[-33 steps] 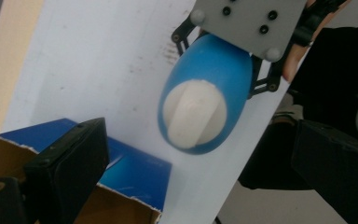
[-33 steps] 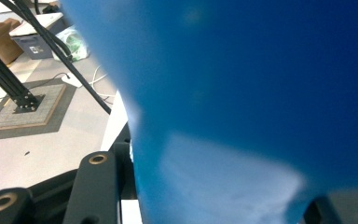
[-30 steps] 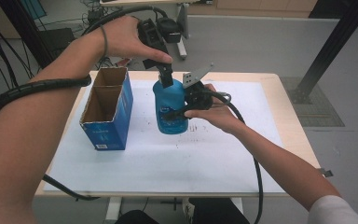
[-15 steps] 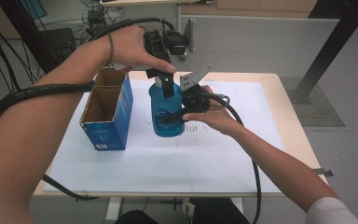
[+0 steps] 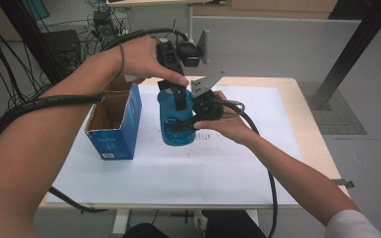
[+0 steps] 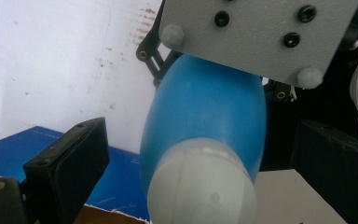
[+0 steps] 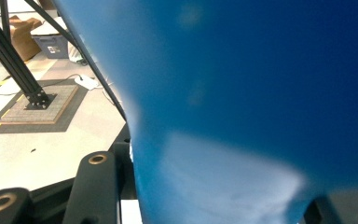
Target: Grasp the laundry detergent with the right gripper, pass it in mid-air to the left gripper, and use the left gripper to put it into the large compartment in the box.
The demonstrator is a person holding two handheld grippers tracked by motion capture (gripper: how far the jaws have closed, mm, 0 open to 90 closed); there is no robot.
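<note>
On the white sheet point(image 5: 218, 168) covering the table point(image 5: 307, 119), seen from the high view, a blue bottle point(image 5: 171, 124) stands upright just right of an open blue cardboard box point(image 5: 114, 129). The right gripper point(image 5: 191, 124) meets the bottle's side at mid-height, held by the right hand point(image 5: 228, 124), with its grey three-cornered plate point(image 5: 206, 84) tilted above. The left gripper point(image 5: 178, 96) comes down over the bottle's top from the left hand point(image 5: 144, 59); whether its jaws touch the bottle cannot be told from this height.

The left gripper view looks down the bottle point(image 6: 205, 121) from above: a pale rounded cap point(image 6: 200, 186) fills the lower centre, and the two black jaws stand apart on either side of it, clear of the cap. Beyond the bottle lies the other gripper's grey plate point(image 6: 256, 32) with its black screws, and the box's blue edge point(image 6: 121, 177) shows at lower left.

The right gripper view has the bottle's blue wall point(image 7: 261, 93) pressed close against the lens, blurred; its jaws are clamped on the bottle, one black jaw visible at lower left, the other cut off at the lower right corner. At left, floor point(image 7: 28, 149) and a black frame leg point(image 7: 9, 56) appear. The bottle's label and the box's contents cannot be made out.
</note>
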